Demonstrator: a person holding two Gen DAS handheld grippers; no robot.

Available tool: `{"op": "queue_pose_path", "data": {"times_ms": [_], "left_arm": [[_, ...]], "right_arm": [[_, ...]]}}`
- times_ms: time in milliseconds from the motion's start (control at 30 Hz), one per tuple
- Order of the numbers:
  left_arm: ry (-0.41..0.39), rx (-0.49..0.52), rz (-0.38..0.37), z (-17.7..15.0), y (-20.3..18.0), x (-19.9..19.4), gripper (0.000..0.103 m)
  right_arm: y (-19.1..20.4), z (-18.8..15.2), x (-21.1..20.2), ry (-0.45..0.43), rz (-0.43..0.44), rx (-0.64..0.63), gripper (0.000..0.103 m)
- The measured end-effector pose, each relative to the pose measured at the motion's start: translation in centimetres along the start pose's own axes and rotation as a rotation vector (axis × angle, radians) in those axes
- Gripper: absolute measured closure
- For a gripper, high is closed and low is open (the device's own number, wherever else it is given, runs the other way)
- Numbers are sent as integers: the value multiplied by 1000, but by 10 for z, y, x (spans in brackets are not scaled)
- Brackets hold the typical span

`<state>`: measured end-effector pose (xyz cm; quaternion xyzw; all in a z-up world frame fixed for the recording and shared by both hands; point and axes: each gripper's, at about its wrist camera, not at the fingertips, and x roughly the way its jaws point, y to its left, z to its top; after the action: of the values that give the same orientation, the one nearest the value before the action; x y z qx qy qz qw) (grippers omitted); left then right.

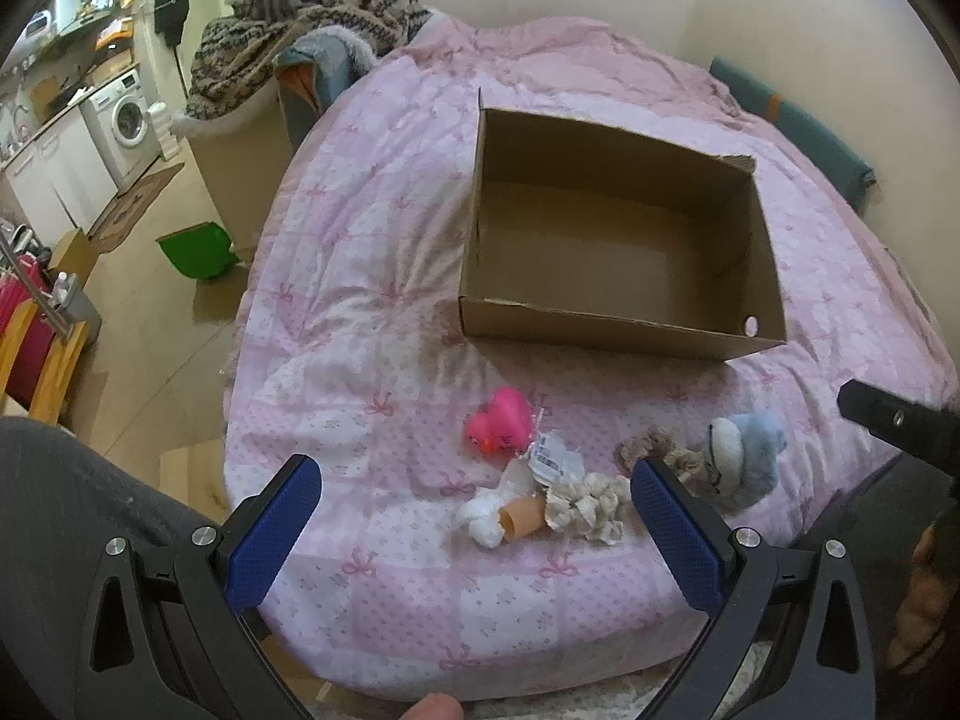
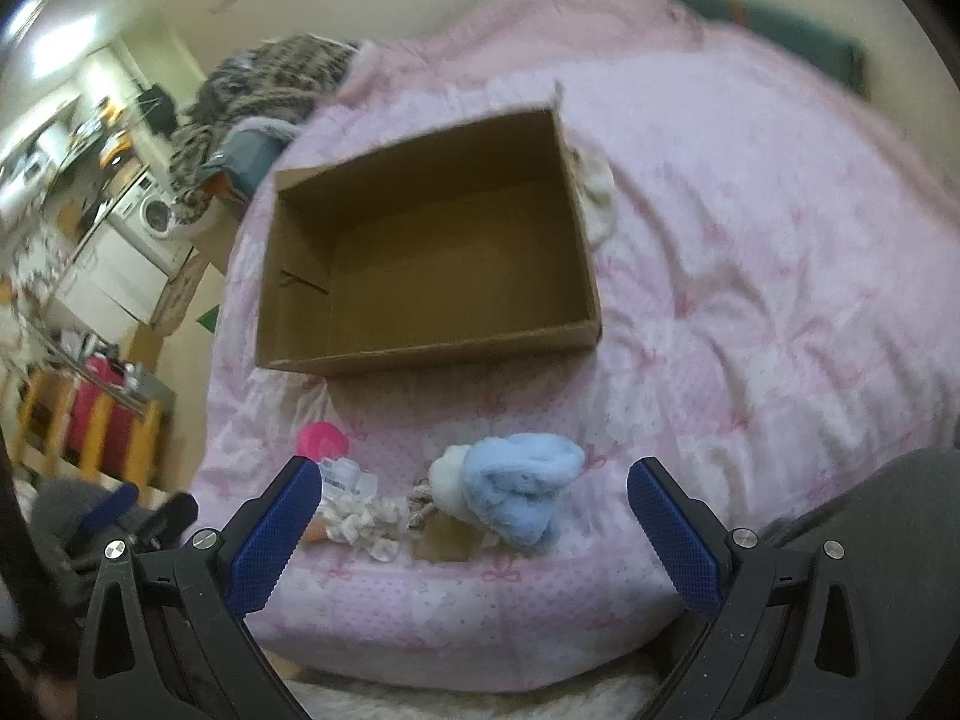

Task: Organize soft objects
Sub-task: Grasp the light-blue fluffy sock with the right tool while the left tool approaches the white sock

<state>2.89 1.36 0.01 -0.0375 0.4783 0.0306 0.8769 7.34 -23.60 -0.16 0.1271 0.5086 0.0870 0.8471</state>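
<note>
Both tongs you hold gape wide with nothing between the blue pads: left gripper, right gripper, each hovering at the near edge of the bed, presumably staged for a first pick.

At 12 o'clock just past the left gripper lies the cluster of soft things: a white pom-pom touching a small tan cup-shaped piece, a beige scrunchie with a paper tag on it, and at 1 o'clock a light blue plush. A pink heart-shaped toy sits slightly apart, beyond them.

Further out at 12 o'clock stands the open cardboard box, nothing visible inside; judged the destination, set within reach of both tools.

Uncertain: the right wrist view is motion-blurred. A brownish fuzzy item beside the plush is half hidden by a pad. Something white behind the box's right wall is cut off; cannot identify.
</note>
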Motion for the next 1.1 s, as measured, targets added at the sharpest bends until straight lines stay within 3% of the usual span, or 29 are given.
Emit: {"op": "queue_pose_path", "data": {"times_ms": [167,400,700,933,1100], "left_arm": [[29,-5,16,9,3,10,0],[77,-40,27,9,13,28,0],[113,-45,21,7,17,38,0],[181,-84,44,10,26,51,0],[233,-131,39,12,36,60,0]], "right_arm": [[-24,17,34,158,-7,64,0],[-21,3,82,310,-26,62,0],[-4,-7,117,317,-70,23,0],[-35,6,107,262,16,103,74],[-40,12,88,217,104,119,81]]}}
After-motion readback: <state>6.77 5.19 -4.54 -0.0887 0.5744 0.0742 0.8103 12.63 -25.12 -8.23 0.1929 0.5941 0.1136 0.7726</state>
